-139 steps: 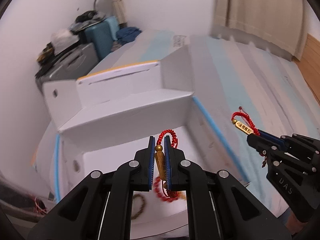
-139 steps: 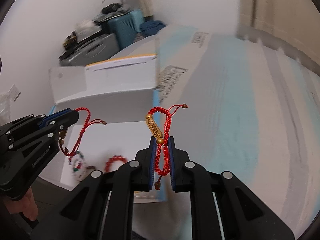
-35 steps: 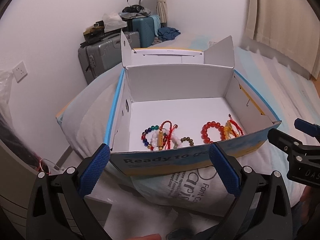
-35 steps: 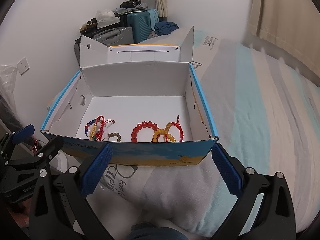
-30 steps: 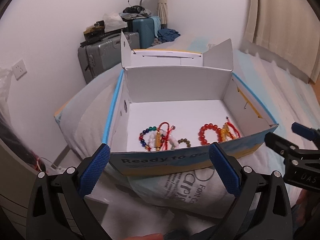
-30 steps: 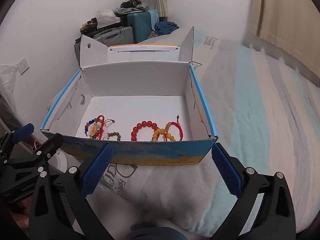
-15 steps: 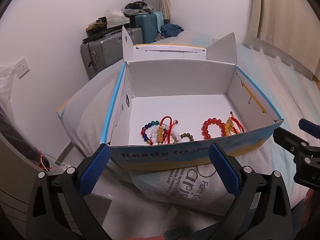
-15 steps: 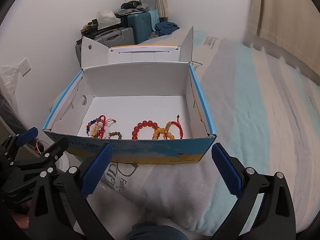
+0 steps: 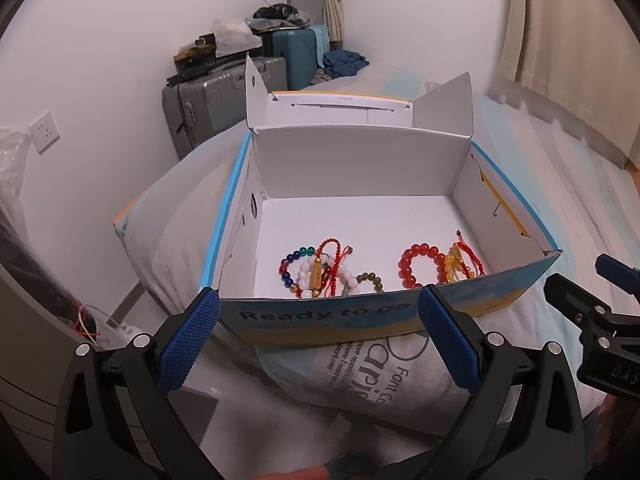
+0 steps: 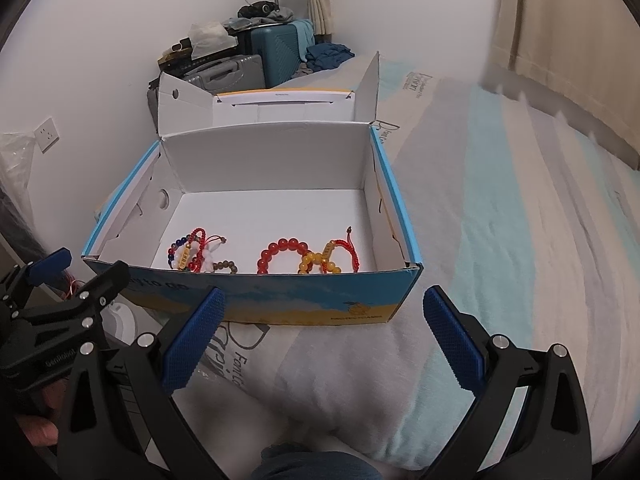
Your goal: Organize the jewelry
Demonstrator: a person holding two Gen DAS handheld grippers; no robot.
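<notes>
While both tongs are empty and held back in front of the box, these lines tell how to do the present step well.

Left tongs (image 9: pixel 318 338): spread wide, they hold nothing; they hang in front of the near wall of the cardboard box (image 9: pixel 400 316).
Right tongs (image 10: pixel 322 334): also spread wide and empty, before the same near wall, a little toward its right corner.
Box: it stands open on a pillow (image 10: pixel 340 364) on the bed (image 10: pixel 500 208), with the lid flap standing up behind.
Left group: a multicolour bead bracelet (image 9: pixel 294 266), a white bead bracelet (image 9: pixel 306 276), a red cord bracelet with a gold charm (image 9: pixel 326 268) and a small olive bead bracelet (image 9: pixel 370 280) lie touching and partly one over another, near the front wall.
Right group: a red bead bracelet (image 9: pixel 418 262) touches a yellow bead bracelet (image 9: pixel 450 268), and a second red cord bracelet (image 9: pixel 466 256) lies across the yellow one.
Step in hand: I judge that all pieces are already in the box, so what remains is a check or a small tidying.
How to do it well: if a piece must be separated, come down from above over the front wall, pinch only one strand, and lift slowly so that the crossing cords do not pull a neighbour.
Risk: the pillow is soft, so a push on the wall can tip the box.
</notes>
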